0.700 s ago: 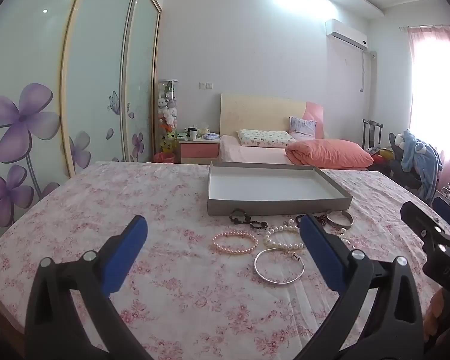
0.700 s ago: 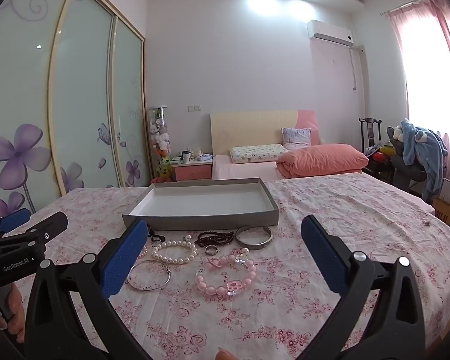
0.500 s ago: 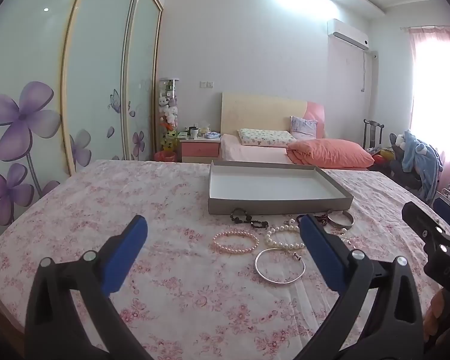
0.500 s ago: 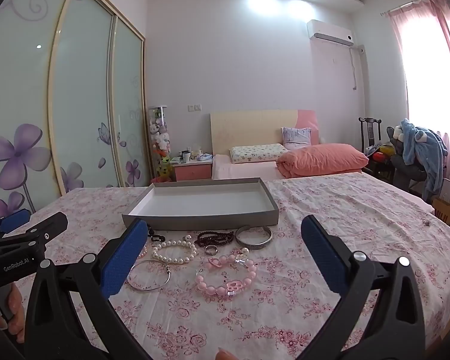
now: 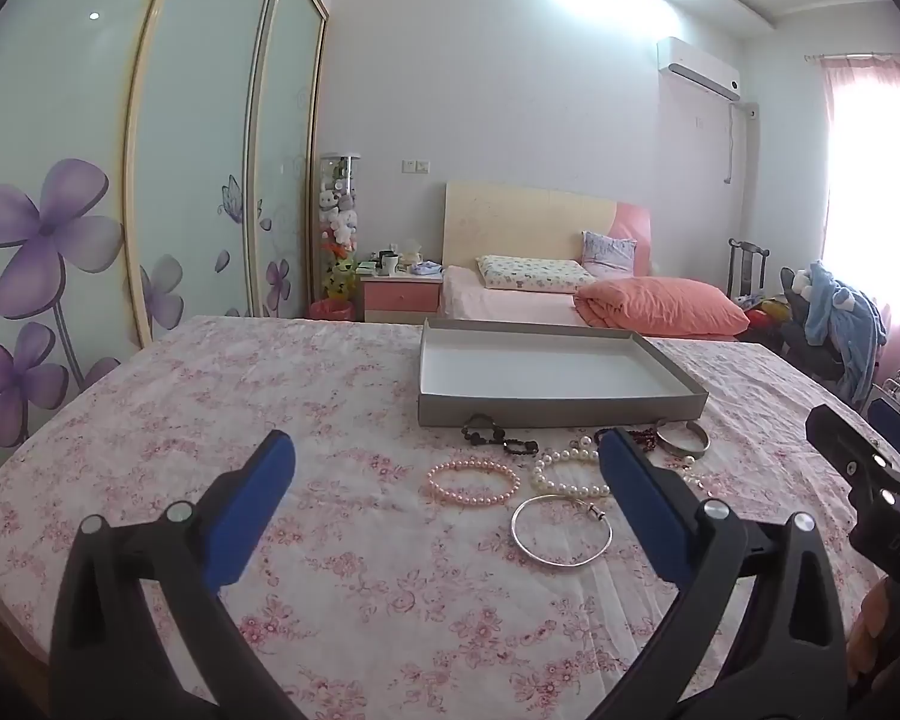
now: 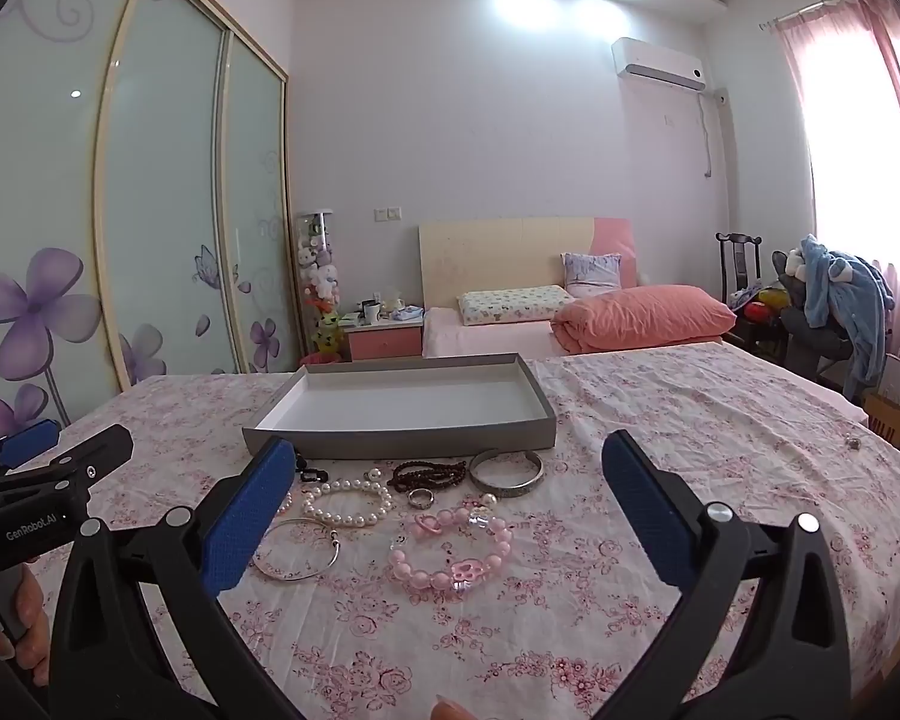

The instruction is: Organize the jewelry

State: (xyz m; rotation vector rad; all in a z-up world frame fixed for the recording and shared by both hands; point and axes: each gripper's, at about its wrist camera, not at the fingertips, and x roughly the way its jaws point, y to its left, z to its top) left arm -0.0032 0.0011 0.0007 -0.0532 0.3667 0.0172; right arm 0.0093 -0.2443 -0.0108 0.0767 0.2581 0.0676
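An empty grey tray (image 5: 561, 410) (image 6: 402, 443) with a white inside lies on the floral tablecloth. In front of it lie several bracelets: a pink pearl one (image 5: 473, 483), a white pearl one (image 5: 561, 480) (image 6: 347, 503), a thin silver bangle (image 5: 561, 531) (image 6: 296, 549), a dark bead strand (image 6: 429, 474), a wide silver bangle (image 6: 506, 473), a small ring (image 6: 420, 498) and a chunky pink bead bracelet (image 6: 453, 558). My left gripper (image 5: 447, 468) hovers open, short of the jewelry. My right gripper (image 6: 447, 468) is open too, above the pink bead bracelet, holding nothing.
The table's floral cloth (image 5: 210, 408) stretches wide to the left. Behind stand a bed with an orange quilt (image 5: 660, 306), a pink nightstand (image 5: 399, 294), wardrobe doors (image 5: 150, 150) on the left and a chair with blue clothes (image 6: 834, 300) on the right.
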